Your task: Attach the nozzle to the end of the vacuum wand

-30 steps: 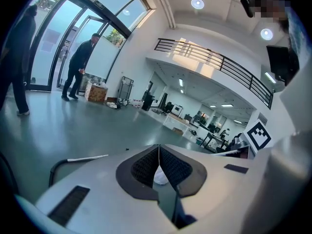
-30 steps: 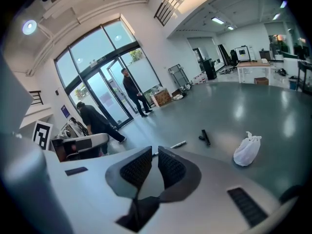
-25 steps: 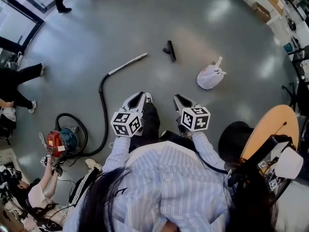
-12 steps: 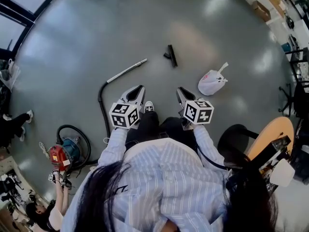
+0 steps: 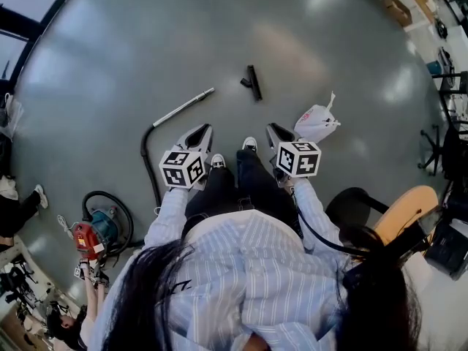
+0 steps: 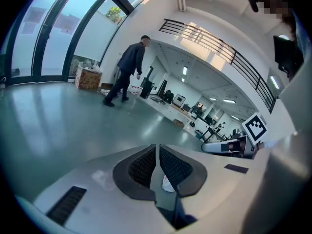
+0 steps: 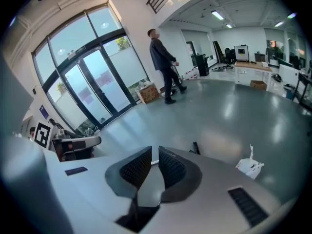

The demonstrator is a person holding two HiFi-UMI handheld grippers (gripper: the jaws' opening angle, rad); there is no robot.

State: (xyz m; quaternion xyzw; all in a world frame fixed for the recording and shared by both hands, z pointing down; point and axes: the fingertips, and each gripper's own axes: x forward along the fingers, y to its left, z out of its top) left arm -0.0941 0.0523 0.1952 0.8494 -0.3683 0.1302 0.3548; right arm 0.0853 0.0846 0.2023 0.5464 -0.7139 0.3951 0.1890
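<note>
Head view, looking steeply down. Your own hair, shoulders and striped shirt (image 5: 248,269) fill the lower half and hide the floor (image 5: 146,42) directly beneath you; only the toes of your shoes (image 5: 249,144) show.

The left tool (image 5: 204,128) and the right tool (image 5: 271,127) both point away from you, each partly covered by its marker cube. In the left gripper view the left tool's jaws are closed together and hold nothing; a small white patch shows through the gap below the pads and cannot be identified. In the right gripper view the right tool's jaws are nearly closed, leaving a thin slit with nothing in it.

The nozzle (image 5: 253,82), short and black, lies on the floor ahead of the right tool and well apart from it. In the right gripper view the tool body cuts off its near end. The wand (image 5: 184,106), a pale metal tube, lies to the nozzle's left with a gap between the two. Its black hose (image 5: 145,152) runs back past your left sleeve to the red and blue vacuum (image 5: 93,230).

A white plastic bag (image 5: 316,123) sits just beside the right tool. A black chair (image 5: 349,203) and a round wooden table (image 5: 413,199) stand at your right. A person (image 7: 163,65) walks in the far background.
</note>
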